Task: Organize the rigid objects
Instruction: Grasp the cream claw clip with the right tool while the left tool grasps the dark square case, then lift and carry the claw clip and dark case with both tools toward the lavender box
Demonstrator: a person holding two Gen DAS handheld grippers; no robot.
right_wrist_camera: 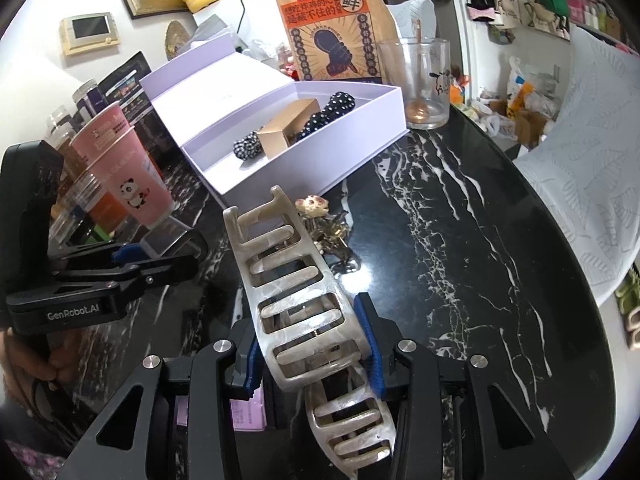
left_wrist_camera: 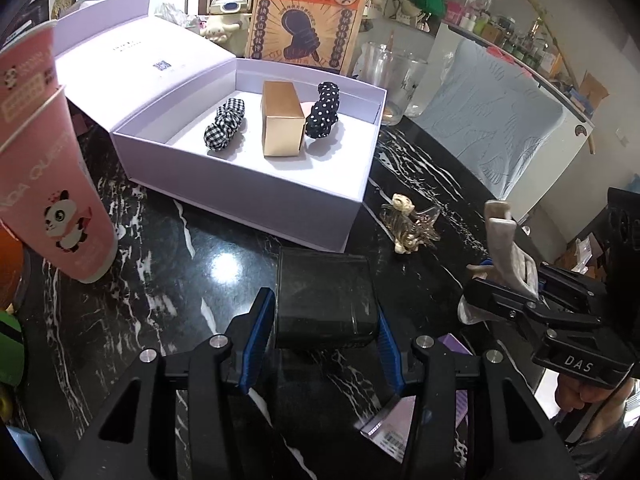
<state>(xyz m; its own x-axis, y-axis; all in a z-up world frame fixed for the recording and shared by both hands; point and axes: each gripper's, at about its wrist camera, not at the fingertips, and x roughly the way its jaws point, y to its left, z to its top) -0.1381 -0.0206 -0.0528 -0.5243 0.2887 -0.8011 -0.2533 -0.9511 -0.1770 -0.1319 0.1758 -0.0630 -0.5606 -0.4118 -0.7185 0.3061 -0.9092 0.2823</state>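
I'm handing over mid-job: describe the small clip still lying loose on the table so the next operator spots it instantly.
Find the open lilac gift box on the black marble table. Off its near right corner lies a hair claw clip. It is see-through amber with a cream ornament, unlike the big pearly claw clip held in the right gripper.

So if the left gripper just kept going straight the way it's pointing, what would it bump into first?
Probably the lilac box. The left gripper is shut on a dark clear block and points across bare black table at the box's near wall. Depth is hard to judge, so it might touch the table first.
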